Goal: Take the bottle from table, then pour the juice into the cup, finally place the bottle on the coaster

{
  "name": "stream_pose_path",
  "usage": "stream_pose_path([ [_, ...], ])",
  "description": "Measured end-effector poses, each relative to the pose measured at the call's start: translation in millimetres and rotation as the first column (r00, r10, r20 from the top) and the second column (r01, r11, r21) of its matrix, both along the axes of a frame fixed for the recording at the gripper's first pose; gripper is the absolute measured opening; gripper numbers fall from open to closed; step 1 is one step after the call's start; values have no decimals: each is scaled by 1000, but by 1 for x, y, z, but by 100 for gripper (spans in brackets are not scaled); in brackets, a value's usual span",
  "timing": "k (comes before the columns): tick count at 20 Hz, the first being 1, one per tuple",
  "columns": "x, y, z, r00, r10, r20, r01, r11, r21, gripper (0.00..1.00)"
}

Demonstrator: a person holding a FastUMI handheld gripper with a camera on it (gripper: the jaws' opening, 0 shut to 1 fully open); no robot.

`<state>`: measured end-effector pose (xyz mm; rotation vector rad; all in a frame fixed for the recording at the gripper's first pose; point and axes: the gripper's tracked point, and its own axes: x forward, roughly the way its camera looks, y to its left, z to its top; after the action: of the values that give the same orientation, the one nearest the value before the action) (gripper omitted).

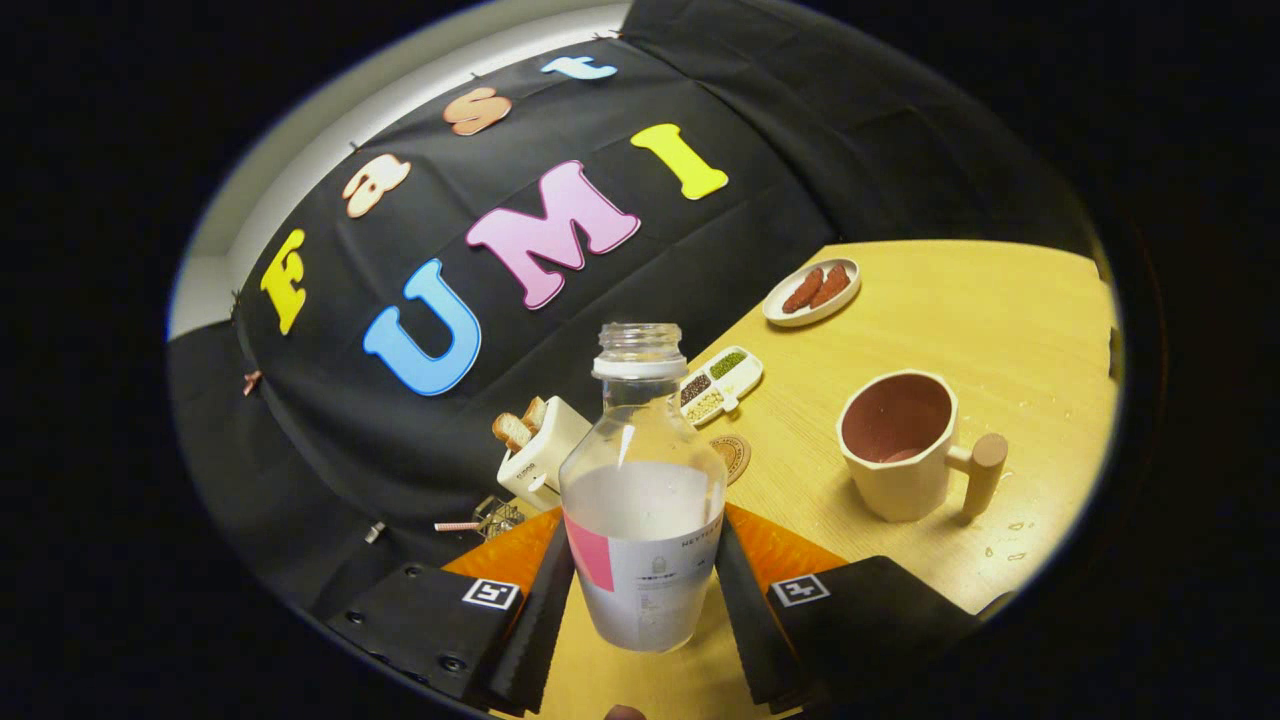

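Fingers clamp the open bottle (641, 500); the cup (897, 444) sits right of it; bring the mouth over the cup before tipping slowly

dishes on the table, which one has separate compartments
The white compartment tray just beyond the bottle between the gripper fingers; it holds separate piles of grains. The oval plate farther back is undivided.
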<state>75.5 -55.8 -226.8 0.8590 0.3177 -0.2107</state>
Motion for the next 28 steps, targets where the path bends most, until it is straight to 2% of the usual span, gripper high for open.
stream_pose_path([
  [5,-3,-10,-15,998,-45,-35,51,976,210,76],
  [10,-4,-9,-28,994,-66,-84,94,912,398,76],
  [18,-2,-8,-33,989,-86,-122,138,838,529,76],
  [24,2,-15,-25,984,-136,-114,177,757,629,76],
  [28,8,-13,-16,982,-147,-115,186,719,669,76],
])
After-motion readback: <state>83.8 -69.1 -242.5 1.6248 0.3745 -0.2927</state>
